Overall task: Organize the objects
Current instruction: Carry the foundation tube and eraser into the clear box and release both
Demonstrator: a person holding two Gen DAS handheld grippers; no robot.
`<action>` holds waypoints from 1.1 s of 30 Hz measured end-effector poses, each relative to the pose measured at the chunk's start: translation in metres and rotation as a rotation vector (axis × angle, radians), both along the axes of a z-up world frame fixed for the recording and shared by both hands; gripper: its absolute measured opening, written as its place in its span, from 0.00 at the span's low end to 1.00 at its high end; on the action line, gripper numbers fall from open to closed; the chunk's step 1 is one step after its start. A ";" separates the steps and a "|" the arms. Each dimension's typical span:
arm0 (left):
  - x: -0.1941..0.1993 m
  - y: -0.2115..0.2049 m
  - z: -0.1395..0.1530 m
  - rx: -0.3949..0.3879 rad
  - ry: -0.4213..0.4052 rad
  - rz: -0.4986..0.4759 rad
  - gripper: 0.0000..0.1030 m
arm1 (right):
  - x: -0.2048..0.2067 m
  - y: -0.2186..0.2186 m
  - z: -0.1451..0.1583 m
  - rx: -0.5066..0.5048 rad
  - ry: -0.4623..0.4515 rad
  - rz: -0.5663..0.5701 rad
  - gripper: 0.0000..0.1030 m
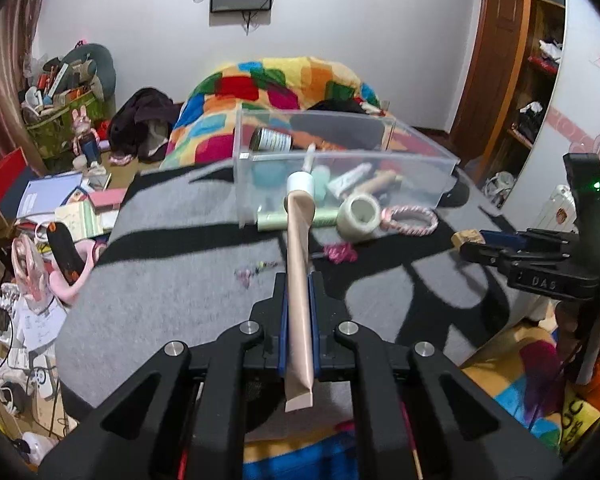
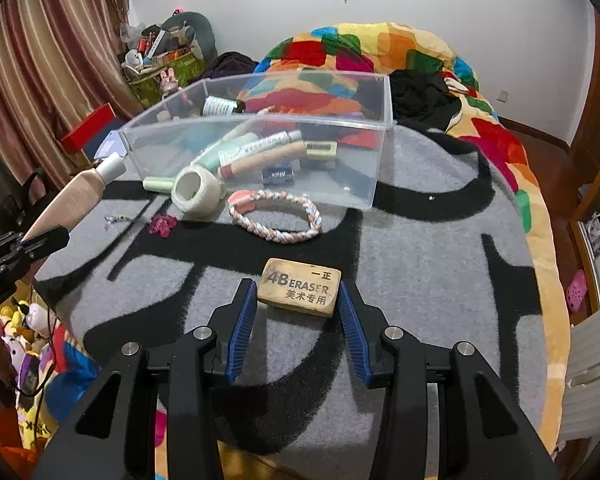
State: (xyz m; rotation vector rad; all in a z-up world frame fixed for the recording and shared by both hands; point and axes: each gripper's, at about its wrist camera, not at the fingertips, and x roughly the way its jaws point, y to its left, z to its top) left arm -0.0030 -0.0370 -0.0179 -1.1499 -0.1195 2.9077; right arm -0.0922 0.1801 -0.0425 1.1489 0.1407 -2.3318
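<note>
My left gripper (image 1: 299, 280) is shut on a beige tube (image 1: 300, 264) with a white cap, which points toward the clear plastic box (image 1: 400, 154). From the right wrist, the same tube (image 2: 76, 196) and left gripper (image 2: 40, 240) hang at the left, short of the box (image 2: 320, 125). My right gripper (image 2: 298, 290) is shut on a tan 4B eraser (image 2: 300, 286), pads against its two ends. In the left wrist view the right gripper (image 1: 466, 242) sits at the right above the rug. The box holds a bottle, tubes and erasers.
In front of the box on the grey and black rug (image 2: 420, 260) lie a tape roll (image 2: 198, 192), a rope ring (image 2: 276, 216), a green tube (image 2: 158, 184) and a pink clip (image 2: 162, 226). A colourful blanket (image 2: 380, 48) lies behind, with floor clutter at the left.
</note>
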 end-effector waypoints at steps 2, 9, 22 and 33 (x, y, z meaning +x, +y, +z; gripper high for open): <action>-0.001 0.002 0.007 0.002 0.018 -0.008 0.08 | 0.000 0.001 0.007 -0.013 0.012 -0.001 0.38; -0.020 0.008 0.022 0.008 0.056 -0.026 0.08 | -0.006 -0.002 0.038 -0.058 0.081 -0.008 0.38; -0.087 0.006 0.028 0.052 0.034 -0.030 0.08 | -0.046 -0.016 0.065 -0.087 0.139 -0.037 0.38; -0.141 0.006 0.018 0.071 -0.045 -0.046 0.08 | -0.094 -0.033 0.049 -0.067 0.080 -0.060 0.38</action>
